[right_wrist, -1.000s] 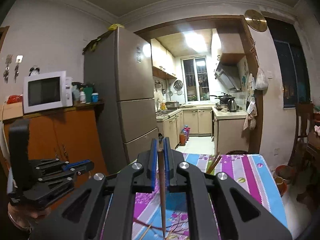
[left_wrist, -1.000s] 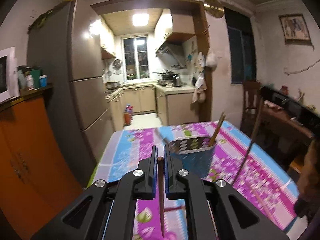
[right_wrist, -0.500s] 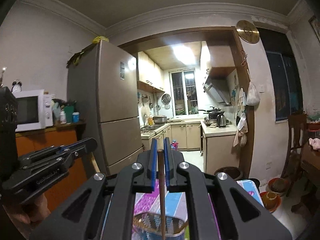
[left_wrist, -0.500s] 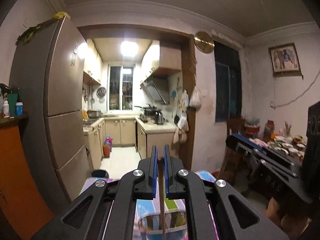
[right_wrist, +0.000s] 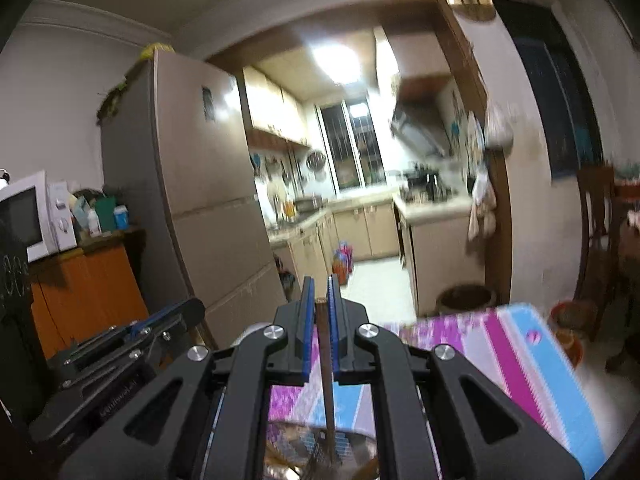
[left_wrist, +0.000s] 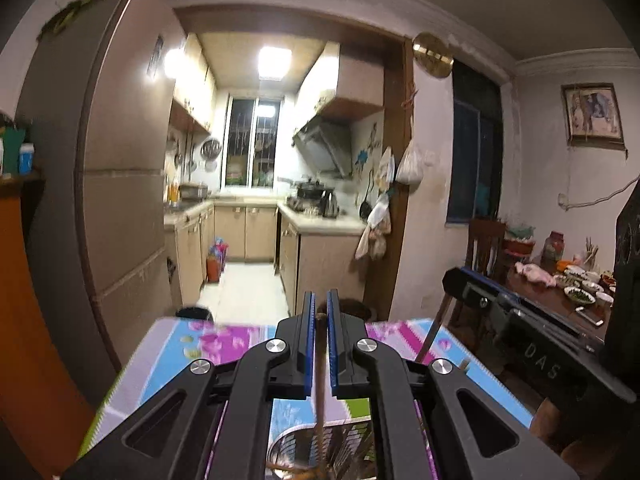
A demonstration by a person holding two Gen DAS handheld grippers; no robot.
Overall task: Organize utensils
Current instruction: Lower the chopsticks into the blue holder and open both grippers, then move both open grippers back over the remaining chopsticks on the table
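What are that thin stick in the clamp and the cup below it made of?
The stick in the right gripper looks like wood or bamboo: matte brown, slim, straight, probably a chopstick. The cup looks like shiny perforated metal with a bright rim and rows of slots, though blur leaves glossy plastic possible.
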